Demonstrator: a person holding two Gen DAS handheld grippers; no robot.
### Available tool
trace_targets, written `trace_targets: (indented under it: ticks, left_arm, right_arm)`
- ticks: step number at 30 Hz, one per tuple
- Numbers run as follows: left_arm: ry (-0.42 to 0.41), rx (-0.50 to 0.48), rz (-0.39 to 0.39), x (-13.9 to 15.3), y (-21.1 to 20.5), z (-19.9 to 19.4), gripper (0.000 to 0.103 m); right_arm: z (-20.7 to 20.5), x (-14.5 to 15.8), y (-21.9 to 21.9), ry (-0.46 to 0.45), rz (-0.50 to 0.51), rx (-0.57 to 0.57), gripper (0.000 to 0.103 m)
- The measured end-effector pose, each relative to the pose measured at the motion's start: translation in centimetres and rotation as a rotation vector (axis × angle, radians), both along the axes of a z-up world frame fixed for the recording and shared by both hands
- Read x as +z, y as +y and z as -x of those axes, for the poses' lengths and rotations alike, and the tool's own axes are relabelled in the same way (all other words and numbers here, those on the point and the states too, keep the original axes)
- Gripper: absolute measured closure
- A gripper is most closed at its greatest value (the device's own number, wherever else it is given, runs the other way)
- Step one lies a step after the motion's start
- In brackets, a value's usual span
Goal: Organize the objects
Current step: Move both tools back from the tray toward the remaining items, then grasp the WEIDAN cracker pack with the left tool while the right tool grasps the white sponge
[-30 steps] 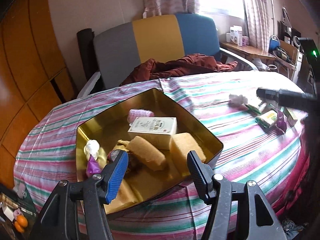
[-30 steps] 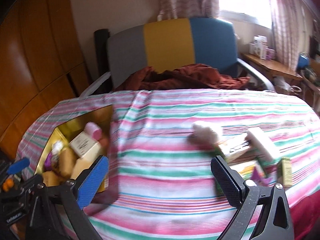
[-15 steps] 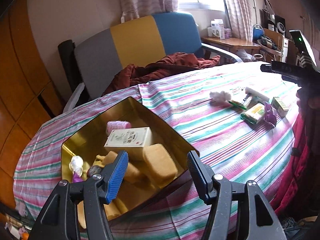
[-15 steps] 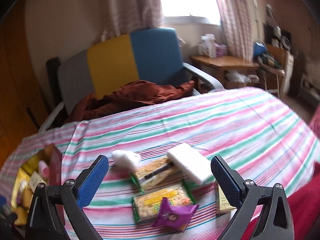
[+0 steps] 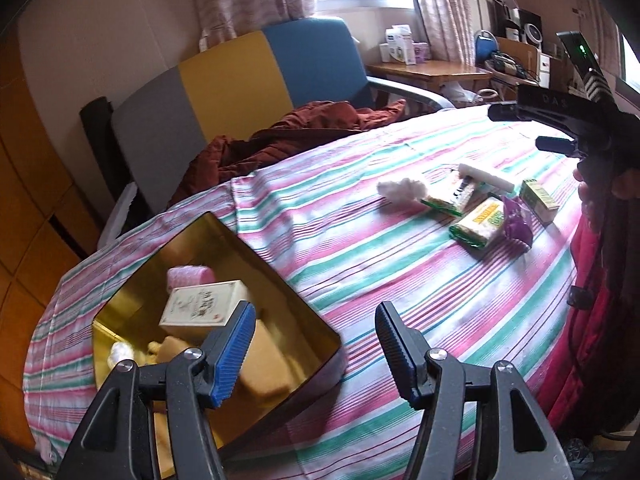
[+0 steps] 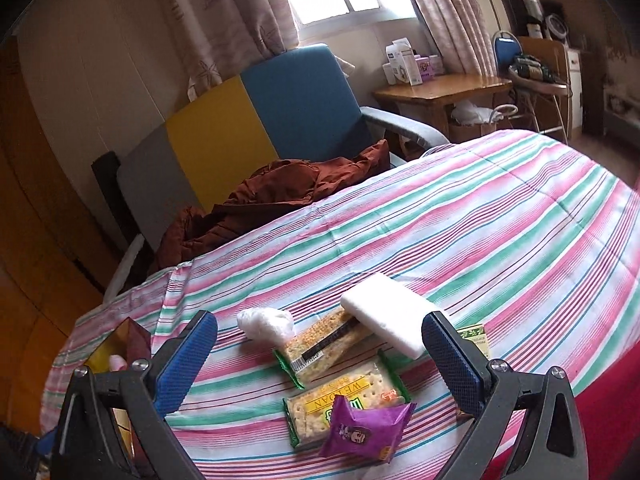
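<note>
Gold tin (image 5: 304,300) on the striped tablecloth (image 5: 400,272) holds a cream box (image 5: 200,308), a pink roll (image 5: 188,278) and yellow sponges (image 5: 260,364). Cracker packets (image 6: 344,400), white sponge (image 6: 384,314) and purple packet (image 6: 366,430) lie outside, well apart. Left gripper (image 5: 312,350) and right gripper (image 6: 320,360) both gape wide, empty.

Both the left hand-held gripper (image 5: 314,344) and right hand-held gripper (image 6: 320,356) hover, jaws spread wide, empty.

A pink, green and white striped cloth covers the tabletop (image 6: 500,220), and on it lie a gold tin (image 5: 280,292) at one end and, well apart, a white tuft (image 6: 264,322), two cracker packs (image 6: 344,400), a white block (image 6: 386,308), a purple packet (image 6: 366,428) and a small green box (image 5: 538,200).
</note>
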State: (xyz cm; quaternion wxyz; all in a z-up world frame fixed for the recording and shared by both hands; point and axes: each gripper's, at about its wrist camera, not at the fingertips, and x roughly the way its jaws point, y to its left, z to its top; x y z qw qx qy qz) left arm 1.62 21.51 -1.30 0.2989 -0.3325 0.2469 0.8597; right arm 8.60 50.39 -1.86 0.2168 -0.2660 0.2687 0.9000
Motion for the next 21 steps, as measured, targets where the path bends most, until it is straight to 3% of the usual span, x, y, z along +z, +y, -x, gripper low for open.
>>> trace_targets:
  ticks: [8,16,21]
  left_arm:
    - [-0.121,-0.062,-0.009,-1.3,3.7,0.6,0.034]
    - [-0.271,-0.15,-0.033,-3.1,8.6,1.1,0.034]
    - [-0.22,-0.241,0.007,-3.7,11.4,1.0,0.035]
  right_arm:
    - [-1.3,0.4,1.4,0.077,0.061,-0.055,0.0]
    - [-3.6,-0.8,5.0,0.175,0.25,-0.173,0.0]
    - [-4.4,-1.6,6.2,0.211,0.334,-0.216,0.0]
